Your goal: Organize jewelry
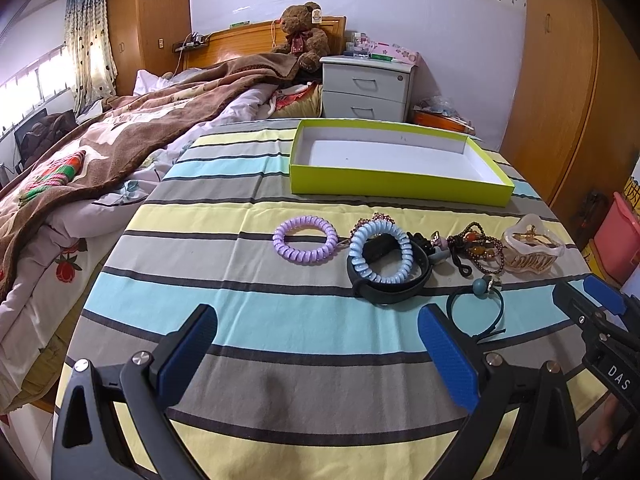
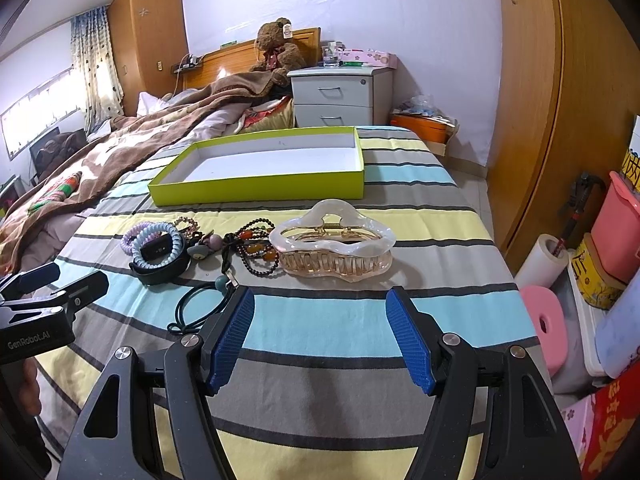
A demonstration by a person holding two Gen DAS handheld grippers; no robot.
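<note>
A row of jewelry lies on the striped tablecloth point(image 1: 280, 320): a purple coil tie point(image 1: 305, 239), a light blue coil tie point(image 1: 380, 254) on a black wristband point(image 1: 390, 292), a brown bead bracelet point(image 1: 478, 250), a clear hair claw point(image 1: 534, 250) point(image 2: 334, 246) and a dark elastic with a teal bead point(image 1: 480, 304) point(image 2: 200, 308). An empty lime-green box point(image 1: 400, 160) point(image 2: 264, 164) stands behind them. My left gripper point(image 1: 316, 354) is open and empty, short of the row. My right gripper point(image 2: 320, 336) is open and empty, just before the claw.
A bed with a brown blanket point(image 1: 120, 140) lies to the left. A grey nightstand point(image 1: 364, 86) stands behind the table. A wooden wardrobe point(image 2: 532, 100), a pink bin point(image 2: 616, 224) and paper rolls point(image 2: 540, 260) are to the right.
</note>
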